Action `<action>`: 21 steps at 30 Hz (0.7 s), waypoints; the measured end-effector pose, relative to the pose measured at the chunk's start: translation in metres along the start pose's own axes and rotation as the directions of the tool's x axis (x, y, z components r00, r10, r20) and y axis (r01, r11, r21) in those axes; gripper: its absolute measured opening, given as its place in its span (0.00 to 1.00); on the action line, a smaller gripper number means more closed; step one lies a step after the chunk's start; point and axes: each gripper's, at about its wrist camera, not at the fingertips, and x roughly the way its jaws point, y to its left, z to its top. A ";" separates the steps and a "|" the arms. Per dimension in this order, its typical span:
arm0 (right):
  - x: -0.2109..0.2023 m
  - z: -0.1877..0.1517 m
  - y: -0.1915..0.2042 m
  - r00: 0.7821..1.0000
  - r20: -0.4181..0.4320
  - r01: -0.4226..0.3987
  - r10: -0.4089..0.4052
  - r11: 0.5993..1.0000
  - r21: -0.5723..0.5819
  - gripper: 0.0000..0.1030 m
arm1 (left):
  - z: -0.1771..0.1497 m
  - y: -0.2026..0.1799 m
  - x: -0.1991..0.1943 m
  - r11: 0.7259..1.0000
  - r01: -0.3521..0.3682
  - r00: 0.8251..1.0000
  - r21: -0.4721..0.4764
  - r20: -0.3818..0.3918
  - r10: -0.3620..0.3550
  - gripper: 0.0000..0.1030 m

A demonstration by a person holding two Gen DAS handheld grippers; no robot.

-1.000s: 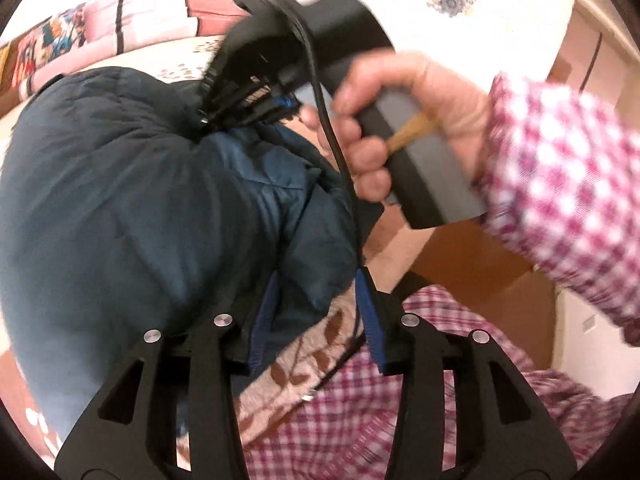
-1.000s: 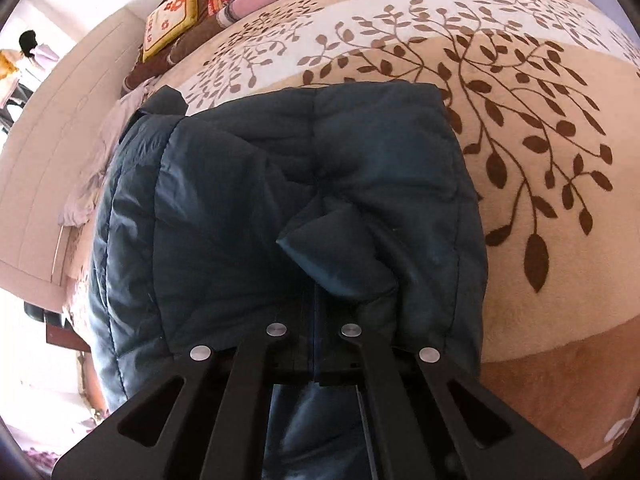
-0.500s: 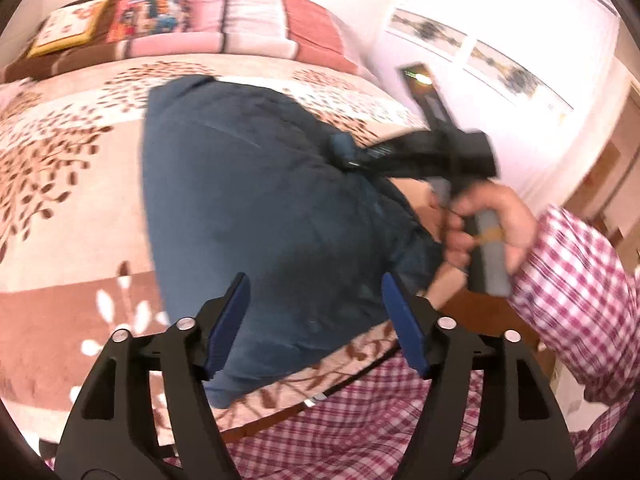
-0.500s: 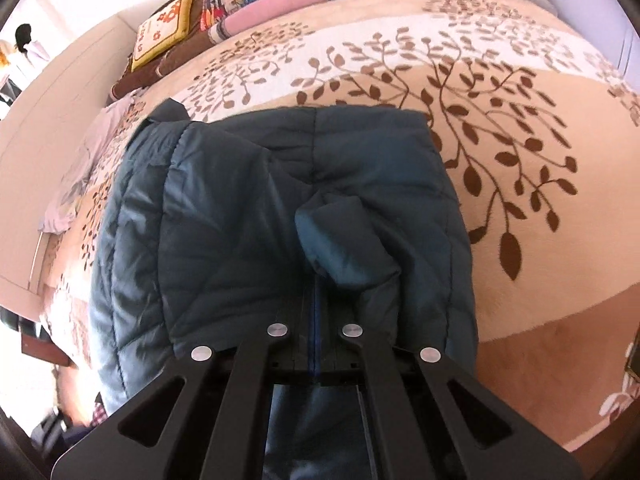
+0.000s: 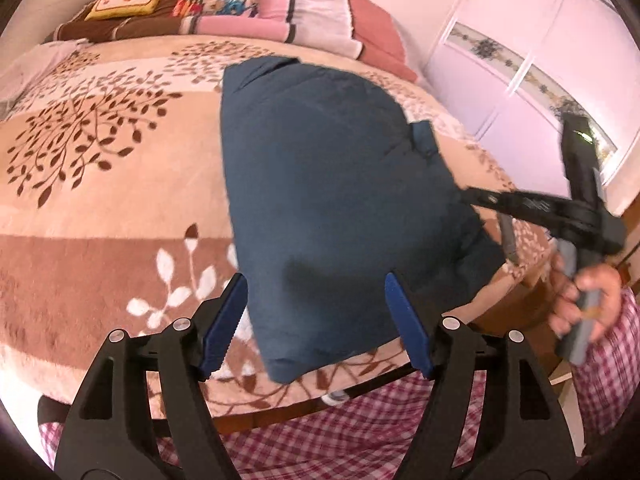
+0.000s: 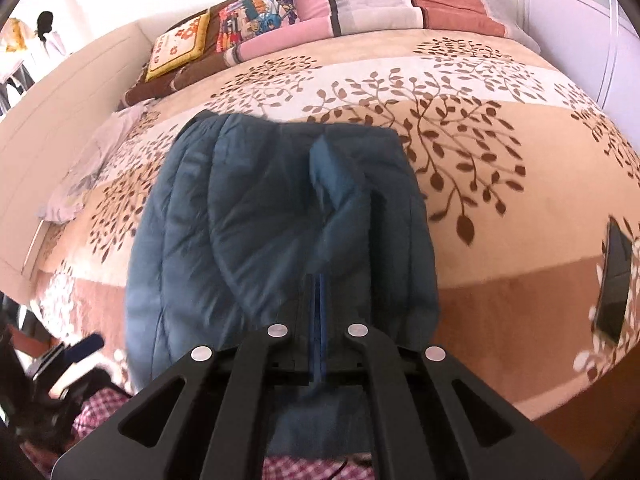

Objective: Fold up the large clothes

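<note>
A dark blue padded jacket lies folded on the bed, near its front edge. My left gripper is open and empty, held above the jacket's near end. My right gripper is shut, its blue pads pressed together at the jacket's near edge; whether cloth is between them is unclear. In the left wrist view the right gripper touches the jacket's right edge, held by a hand.
The bed has a beige and brown leaf-pattern blanket. Pillows and cushions lie at the head. A dark phone-like slab lies on the blanket at right. A white cloth lies at left. A wardrobe stands at right.
My left gripper opened, let go of the jacket and pulled back and up. My right gripper stayed shut and drew back a little from the jacket's edge.
</note>
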 end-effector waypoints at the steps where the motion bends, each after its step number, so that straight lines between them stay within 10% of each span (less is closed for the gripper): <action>1: -0.002 -0.009 0.000 1.000 -0.007 -0.015 0.016 1.000 0.004 0.01 | -0.001 0.001 0.002 1.000 -0.009 1.000 -0.004 -0.007 0.009 0.68; 21: 0.057 -0.052 -0.008 0.991 -0.129 -0.035 0.043 0.997 0.061 0.00 | -0.011 0.014 0.035 0.998 -0.044 0.995 -0.038 -0.088 0.041 0.76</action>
